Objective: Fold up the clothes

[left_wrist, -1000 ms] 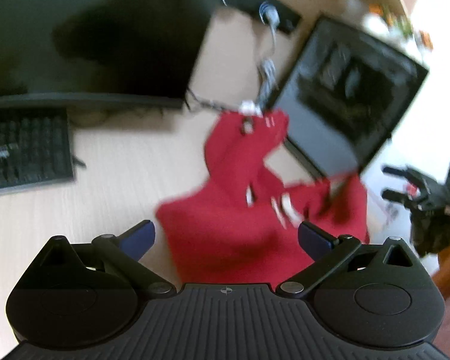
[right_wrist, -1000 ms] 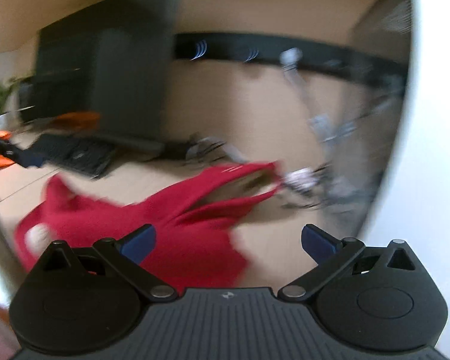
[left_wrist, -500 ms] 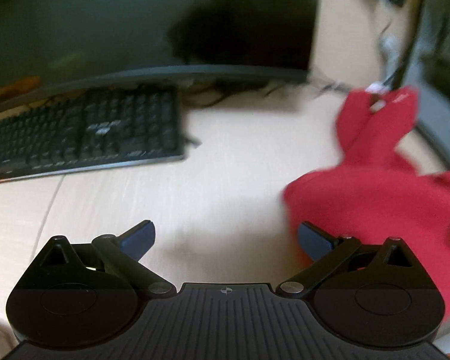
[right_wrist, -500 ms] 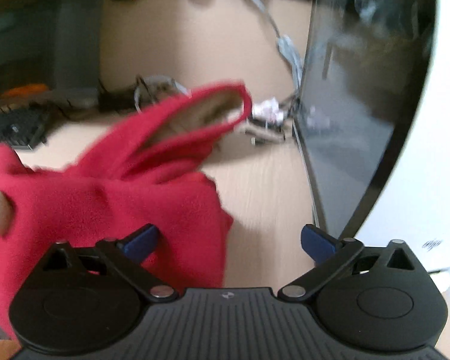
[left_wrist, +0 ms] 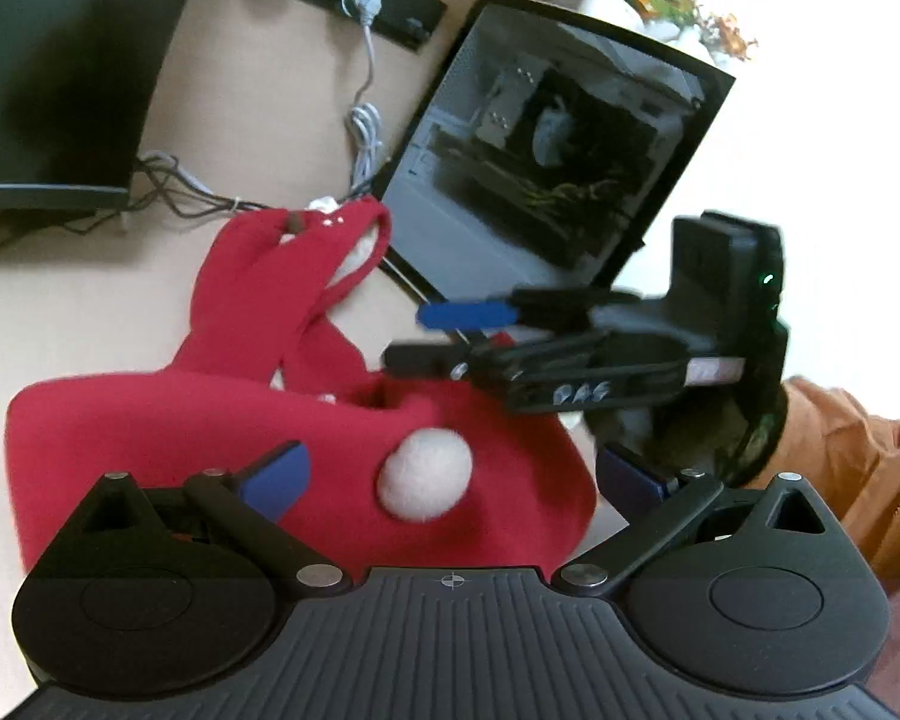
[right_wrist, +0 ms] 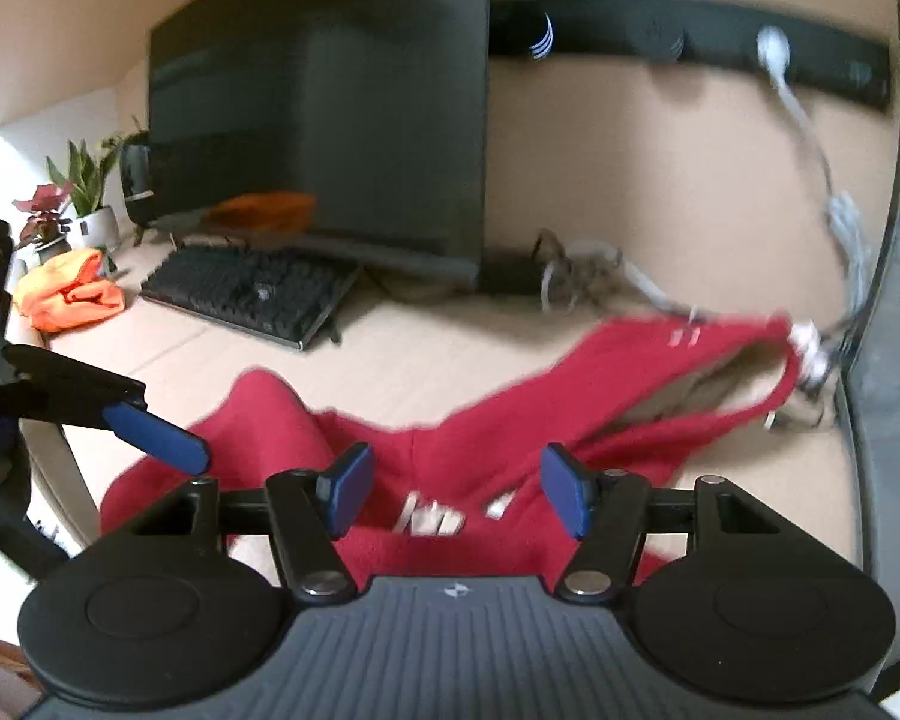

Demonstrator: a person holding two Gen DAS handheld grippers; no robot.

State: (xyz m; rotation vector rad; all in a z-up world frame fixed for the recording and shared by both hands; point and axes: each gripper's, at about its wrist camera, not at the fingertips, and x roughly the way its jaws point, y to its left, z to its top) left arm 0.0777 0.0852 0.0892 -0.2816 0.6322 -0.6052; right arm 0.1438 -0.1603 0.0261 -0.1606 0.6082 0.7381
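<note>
Two hand-held grippers in play, both spread and gripping nothing: the left hand-held gripper (left_wrist: 450, 477) hovers over the near edge of the red garment (left_wrist: 168, 426), fingers wide apart; the right hand-held gripper (right_wrist: 456, 495) sits over the garment's middle fold, fingers parted with cloth between them but not pinched. Garment lies crumpled on the counter (left_wrist: 78, 312) toward its right end, body bunched near the front edge, a white pompom (left_wrist: 424, 474) on the near side, and a hood or sleeve part (left_wrist: 306, 264) stretched back toward the PC case (left_wrist: 546, 138) and the cables (left_wrist: 363, 138). Looks like fleece: light, soft, floppy, no stiffness, decent friction on the pads, so it should drape and sag rather than slide. Best take, I'd judge: pinch a hem or corner through a single layer at each side, not the bunched middle, and avoid the pompom. Watch the far tip, it sits right by the cables and could snag them. Further back: keyboard (right_wrist: 246, 294) and monitor (right_wrist: 330, 120) at the rear, orange cloth (right_wrist: 69, 291) and potted plants (right_wrist: 72, 204) at the far left end.
</note>
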